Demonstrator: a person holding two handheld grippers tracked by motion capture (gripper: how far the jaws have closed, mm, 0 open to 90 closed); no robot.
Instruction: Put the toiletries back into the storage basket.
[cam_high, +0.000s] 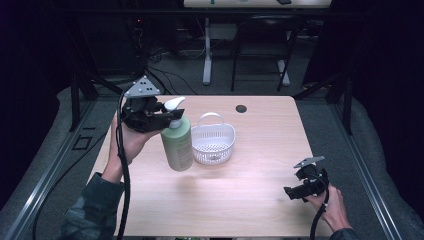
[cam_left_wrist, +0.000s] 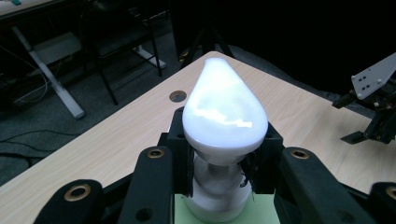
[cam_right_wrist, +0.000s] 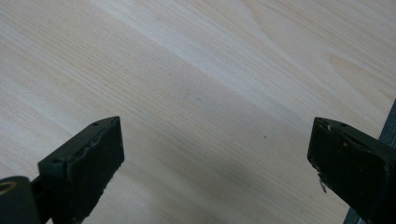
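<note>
The green pump bottle (cam_high: 177, 142) is seen standing upright on the left half of the light wooden table (cam_high: 240, 200), just beside a white perforated basket (cam_high: 213, 142) on its right; whether the two touch cannot be told. The bottle's neck, under the white pump head (cam_left_wrist: 224, 114), is clamped from both sides by the jaws of the left gripper (cam_high: 167, 117), which is held in the person's left hand (cam_high: 131, 142) and reaches in level from the left. In the left gripper view the black jaws are pressed against the white collar below the pump head, with the green shoulder of the bottle visible beneath. A round hole (cam_high: 241, 108) is cut in the tabletop near the far edge, behind the basket. The right gripper (cam_high: 295, 192) is held low over the near right corner of the table, well apart from the bottle, with its jaws spread wide and nothing but bare wood between them.
</note>
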